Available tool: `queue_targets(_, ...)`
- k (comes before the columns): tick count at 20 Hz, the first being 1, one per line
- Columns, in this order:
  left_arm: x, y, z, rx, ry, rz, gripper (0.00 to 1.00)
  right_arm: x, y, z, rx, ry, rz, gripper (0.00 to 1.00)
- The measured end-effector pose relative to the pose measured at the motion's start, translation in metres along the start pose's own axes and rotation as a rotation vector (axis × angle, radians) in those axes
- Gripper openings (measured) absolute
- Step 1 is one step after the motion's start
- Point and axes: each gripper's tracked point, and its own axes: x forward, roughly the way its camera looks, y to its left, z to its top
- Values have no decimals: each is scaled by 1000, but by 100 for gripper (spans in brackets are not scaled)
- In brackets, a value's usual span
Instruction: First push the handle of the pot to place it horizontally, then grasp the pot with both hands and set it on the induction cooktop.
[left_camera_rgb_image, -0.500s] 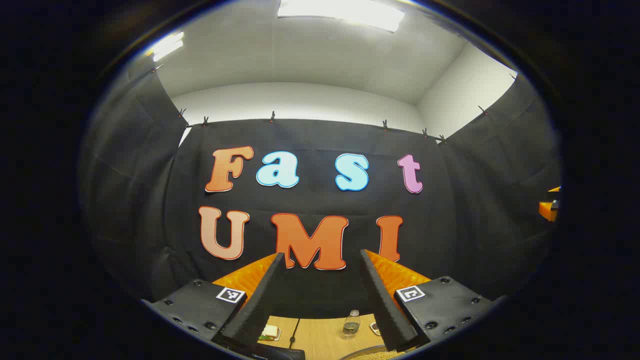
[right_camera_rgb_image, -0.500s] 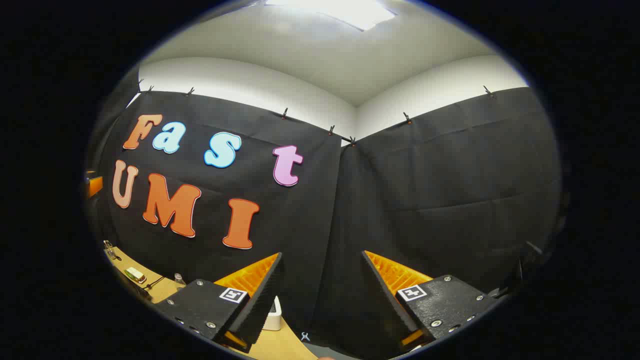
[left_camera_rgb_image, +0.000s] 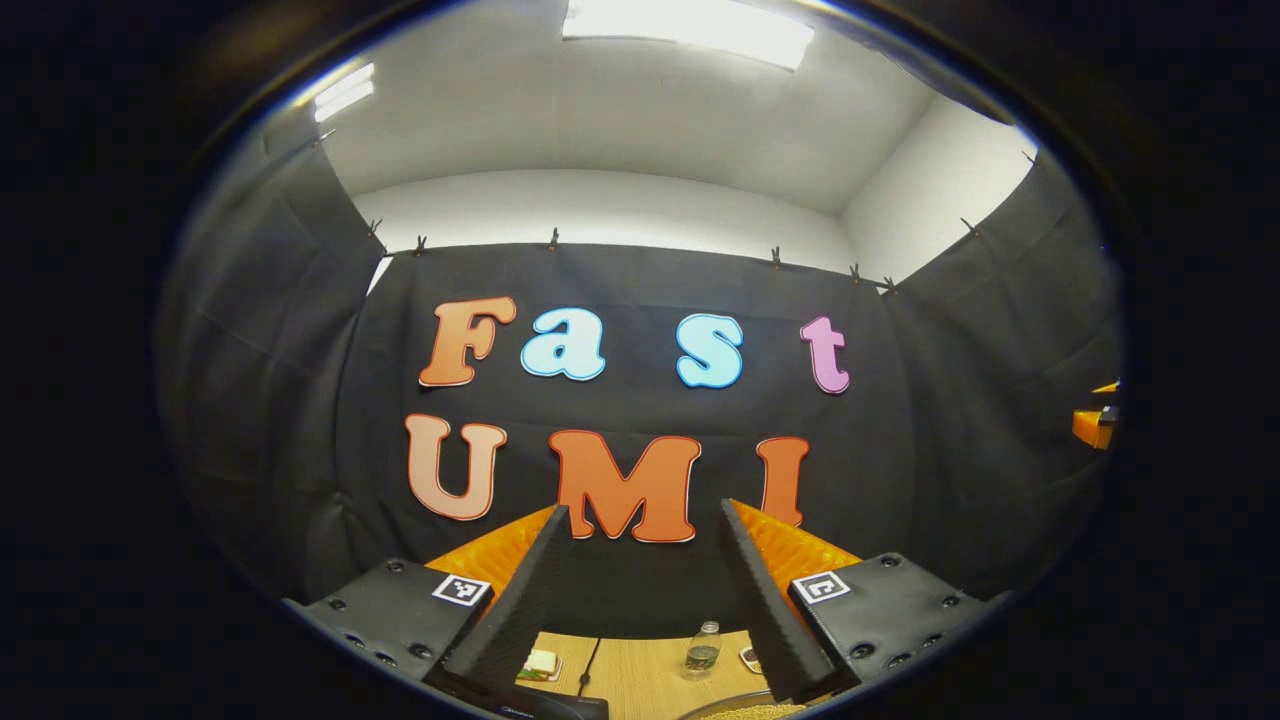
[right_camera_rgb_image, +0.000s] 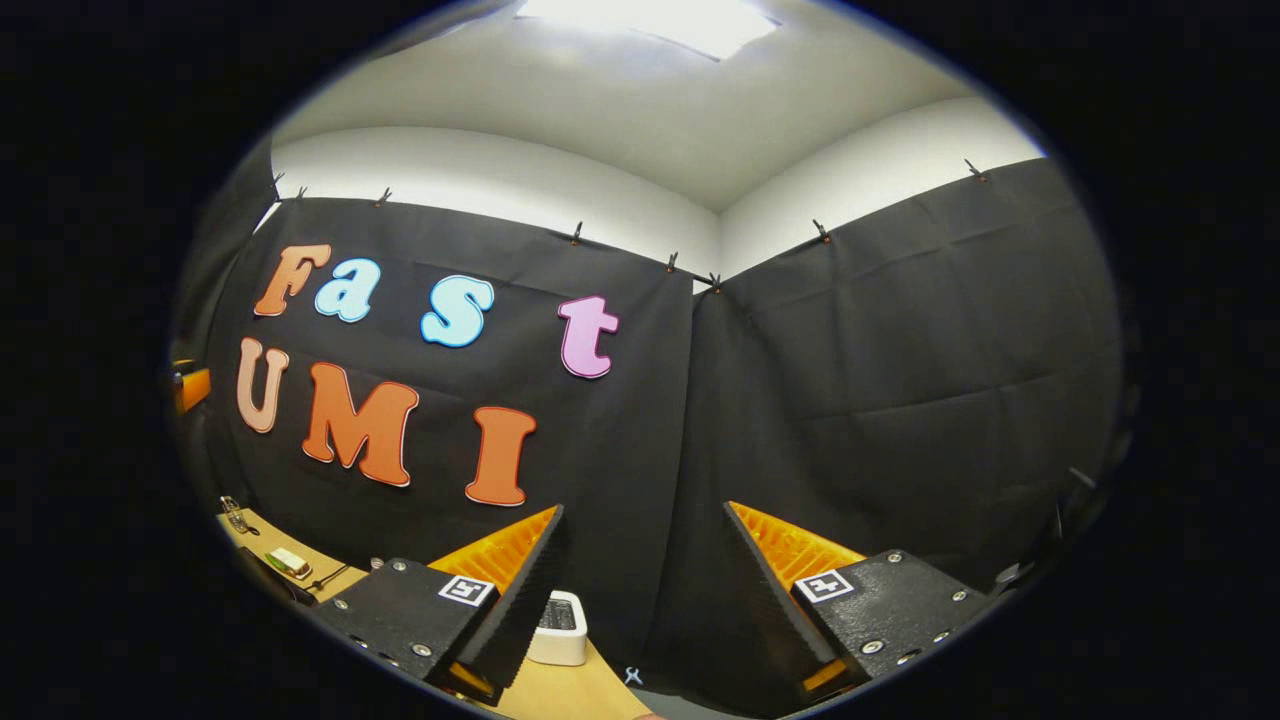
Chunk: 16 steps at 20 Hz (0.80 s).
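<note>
Both of my tongs are raised and aimed at the booth's back wall, with the worktop (left_camera_rgb_image: 640, 675) showing as a narrow wooden strip at the bottom of each view. My left tongs (left_camera_rgb_image: 640, 600) stand released, the two fingers well apart with nothing between them. My right tongs (right_camera_rgb_image: 640, 600) are likewise spread and empty.

In the left gripper view a small clear bottle (left_camera_rgb_image: 703, 648) stands on the worktop between the fingers, far off by the wall. A little plate with food (left_camera_rgb_image: 540, 664) lies to its left, and a thin dark cable (left_camera_rgb_image: 588, 668) runs across the wood. At the very bottom edge a curved rim with a grainy tan fill (left_camera_rgb_image: 745, 710) peeks in; I judge this to be the pot, just below and ahead of the left tongs, though too little shows to be sure. The dark flat edge (left_camera_rgb_image: 545, 708) beside it may be the cooktop. The pot's handle cannot be made out.

In the right gripper view a white box-like object (right_camera_rgb_image: 558, 628) sits on the worktop just behind the left finger.

Step in hand: the approach before the handle push, as I judge it; nothing is touched. The next move calls for tipping both tongs downward to bring the pot into sight, then finding the handle and nudging it sideways with one finger.
</note>
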Motion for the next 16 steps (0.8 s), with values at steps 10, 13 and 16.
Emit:
queue_targets(10,-7,5,-3,15,8,36,94,7,21,0,6,-14,70,94)
queue_targets(13,-10,6,-18,34,59,52,94,13,23,-6,13,-4,84,94)
queue_targets(16,-14,2,-39,34,130,54,94,18,26,-14,20,12,106,94)
